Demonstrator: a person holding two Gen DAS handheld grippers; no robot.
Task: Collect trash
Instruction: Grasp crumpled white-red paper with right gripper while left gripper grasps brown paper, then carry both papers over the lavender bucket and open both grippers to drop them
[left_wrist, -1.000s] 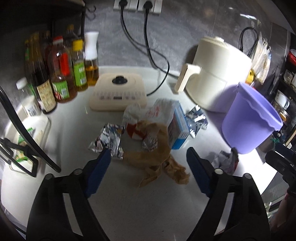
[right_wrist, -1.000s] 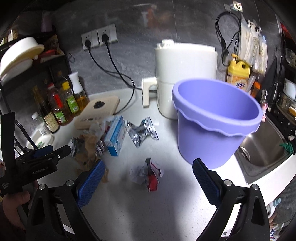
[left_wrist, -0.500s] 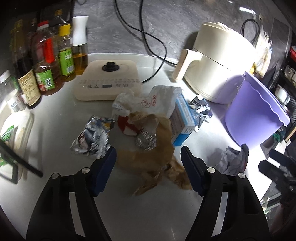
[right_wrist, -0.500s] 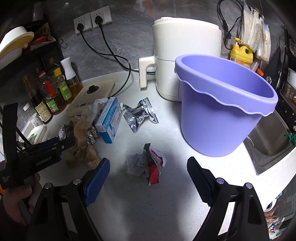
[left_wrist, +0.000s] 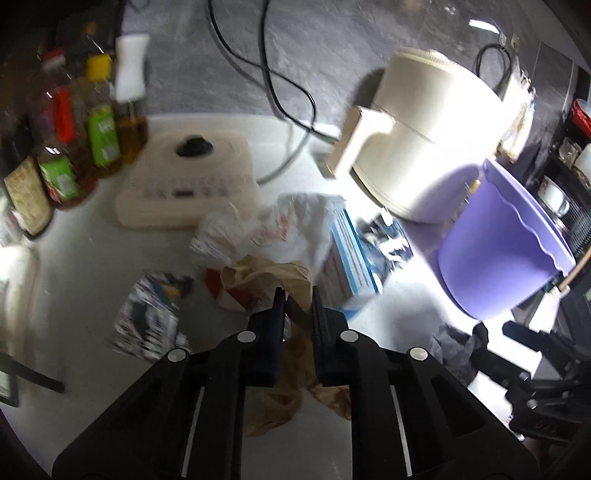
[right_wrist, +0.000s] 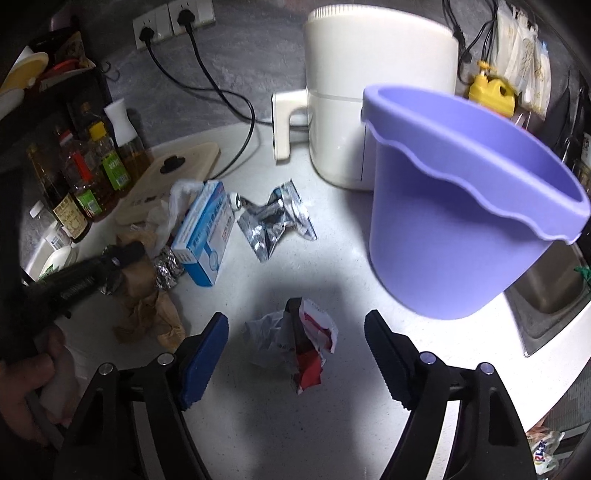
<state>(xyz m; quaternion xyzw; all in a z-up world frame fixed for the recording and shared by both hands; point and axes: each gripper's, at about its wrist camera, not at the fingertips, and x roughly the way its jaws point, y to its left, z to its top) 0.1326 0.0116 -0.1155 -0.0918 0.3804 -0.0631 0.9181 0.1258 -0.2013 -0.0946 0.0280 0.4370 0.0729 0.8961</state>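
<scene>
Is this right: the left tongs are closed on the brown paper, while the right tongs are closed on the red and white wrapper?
Not quite. The right tongs are open, pads either side of the wrapper without pressing it, as the right wrist view shows. The left tongs are indeed closed on the brown paper.

The tabletop (right_wrist: 258, 435) is a smooth, pale speckled stone-like surface with a soft sheen. The purple bucket (right_wrist: 454, 236) is matt moulded plastic. The brown bag (left_wrist: 280, 280) is thin, creased paper with a dull finish, while the wrapper (right_wrist: 273, 218) beyond it is crinkled foil, bright and mirror-like. The blue-and-white box (right_wrist: 205, 236) is printed card with a slight gloss. The crumpled red-and-white wrapper (right_wrist: 299, 343) looks like glossy plastic film, though blur makes that uncertain. The cream appliance (right_wrist: 369, 81) has a smooth satin plastic shell, and the bottles (right_wrist: 92, 173) are clear and glossy with paper labels. The wall (right_wrist: 240, 55) is rough grey stone.
</scene>
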